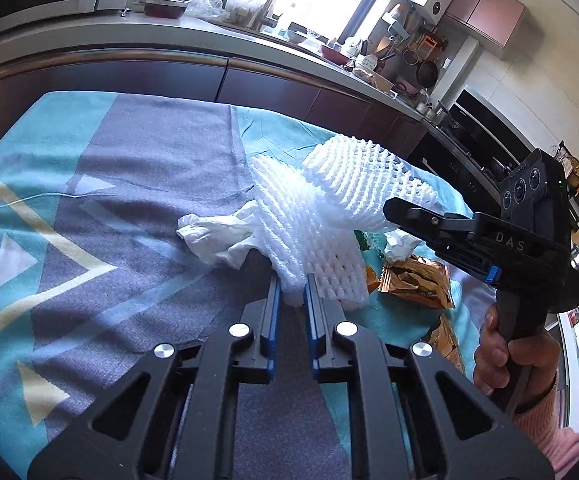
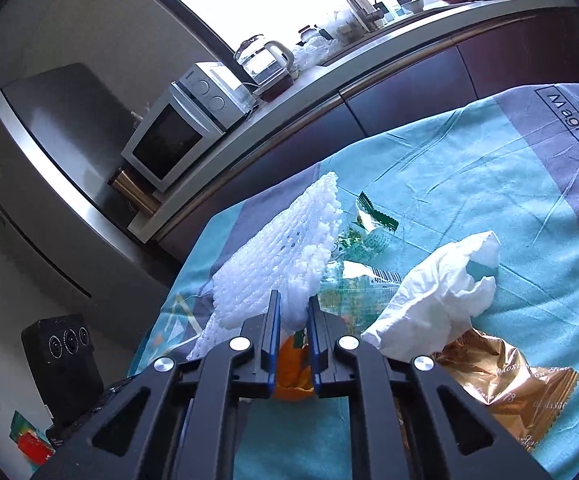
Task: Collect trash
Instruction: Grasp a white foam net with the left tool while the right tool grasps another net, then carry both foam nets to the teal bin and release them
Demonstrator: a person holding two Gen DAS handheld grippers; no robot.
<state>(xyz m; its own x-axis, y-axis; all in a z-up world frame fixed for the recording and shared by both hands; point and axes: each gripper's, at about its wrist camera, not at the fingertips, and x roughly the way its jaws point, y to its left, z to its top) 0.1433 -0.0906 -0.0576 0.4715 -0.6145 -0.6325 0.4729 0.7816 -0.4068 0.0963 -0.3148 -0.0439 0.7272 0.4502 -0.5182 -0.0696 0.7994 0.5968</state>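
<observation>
My left gripper (image 1: 292,289) is shut on a white foam fruit net (image 1: 309,236) and holds its lower edge above the cloth. My right gripper (image 2: 292,312) is shut on a second white foam net (image 2: 285,248); it shows in the left wrist view (image 1: 389,204) pinching the upper net (image 1: 361,168). A crumpled white tissue (image 1: 217,236) lies left of the nets. A second crumpled tissue (image 2: 441,296) lies on the cloth by a gold wrapper (image 2: 505,380). Green clear wrappers (image 2: 365,240) and an orange wrapper (image 2: 293,364) lie under the right gripper.
A teal and grey patterned cloth (image 1: 89,220) covers the table. Dark kitchen cabinets (image 1: 169,80) and a cluttered counter run behind it. A microwave (image 2: 177,136) and kettle (image 2: 265,60) stand on the counter, a fridge (image 2: 41,168) to the left. Gold wrappers (image 1: 413,280) lie by my right hand.
</observation>
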